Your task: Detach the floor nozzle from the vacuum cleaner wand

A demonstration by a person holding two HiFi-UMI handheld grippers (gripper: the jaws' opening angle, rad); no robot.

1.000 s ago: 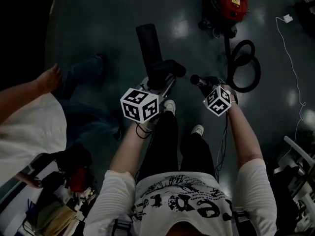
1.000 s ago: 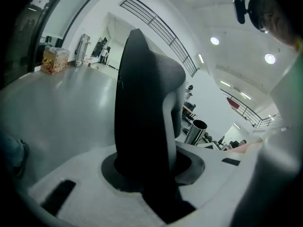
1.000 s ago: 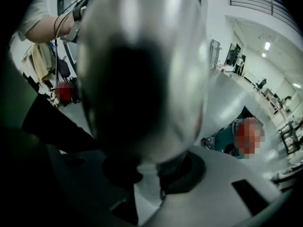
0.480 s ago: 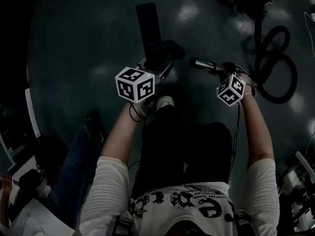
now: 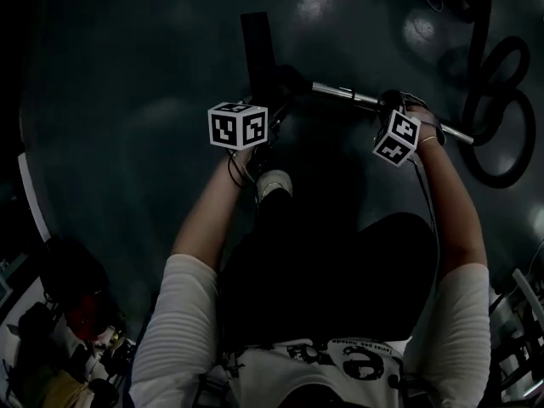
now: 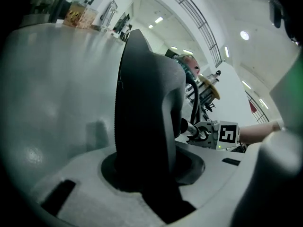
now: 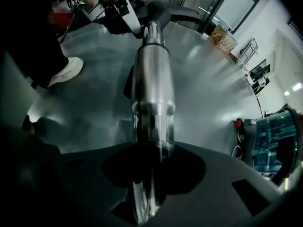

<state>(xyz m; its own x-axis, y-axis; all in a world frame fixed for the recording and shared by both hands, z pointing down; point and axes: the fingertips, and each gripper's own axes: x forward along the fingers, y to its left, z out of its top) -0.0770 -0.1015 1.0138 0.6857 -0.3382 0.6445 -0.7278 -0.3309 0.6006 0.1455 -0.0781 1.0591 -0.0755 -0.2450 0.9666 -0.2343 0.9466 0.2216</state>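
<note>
Left tongs (image 6: pixel 147 174) clamped on floor nozzle (image 6: pixel 142 103); right tongs (image 7: pixel 151 174) clamped on wand (image 7: pixel 152 79); each side of joint gripped so parts can be pulled apart.

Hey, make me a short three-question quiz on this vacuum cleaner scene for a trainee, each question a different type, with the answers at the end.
1. True or false: the right claw is clamped on the black floor nozzle.
2. What does the left claw hold? A: the coiled hose. B: the floor nozzle. C: the metal wand.
3. Fill in: in the head view, a white ____ shows just below the left claw.

Key:
1. False, it grips the wand.
2. B.
3. Shoe.
</note>
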